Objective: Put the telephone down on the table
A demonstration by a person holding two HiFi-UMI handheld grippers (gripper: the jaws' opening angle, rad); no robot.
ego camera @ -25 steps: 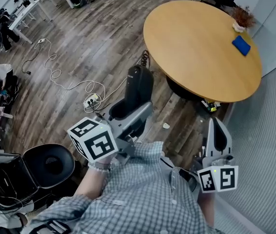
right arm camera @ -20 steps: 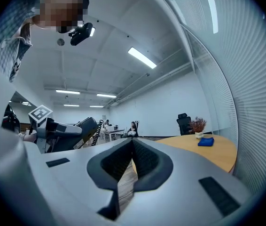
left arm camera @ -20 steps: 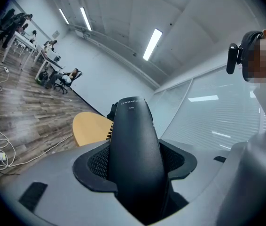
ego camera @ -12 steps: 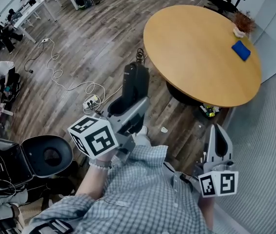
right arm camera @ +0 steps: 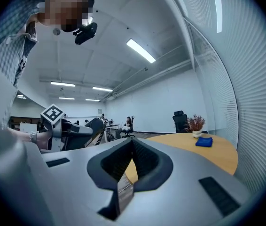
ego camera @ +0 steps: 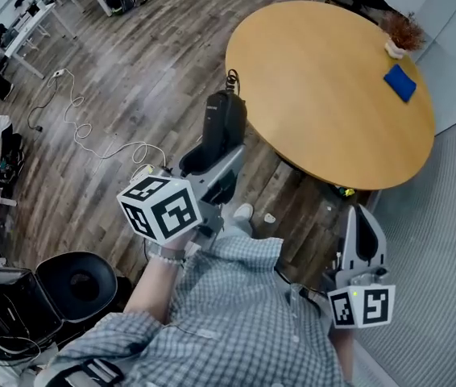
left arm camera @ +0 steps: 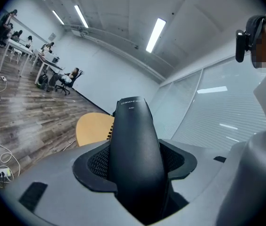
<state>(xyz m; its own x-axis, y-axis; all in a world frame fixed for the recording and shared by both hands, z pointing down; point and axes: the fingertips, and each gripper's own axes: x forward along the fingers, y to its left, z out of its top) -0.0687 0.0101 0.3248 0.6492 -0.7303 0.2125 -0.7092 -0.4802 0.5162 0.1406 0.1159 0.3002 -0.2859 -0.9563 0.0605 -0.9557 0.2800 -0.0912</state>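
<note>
The left claw is clamped on a black telephone handset. In the left gripper view the handset fills the gap between the two ribbed pads and sticks out well beyond the tips. It has small white print near its far end. A coiled cord shows at that far end. The handset is in the air over the wood-plank floor, near the rim of the round wooden table but not on it. The marker cube of this claw sits at the person's wrist, above a checked shirt.

The right claw is low at the person's right side. Its tips are pressed together with nothing between them, and behind them only a narrow slit shows between the pads. It hangs well apart from the handset, over the floor beside the table's near edge.

On the far side of the table lie a flat blue item and, near it at the rim, a small potted plant. A white cable snakes across the floor to a power strip. A black office chair stands at the person's left.
</note>
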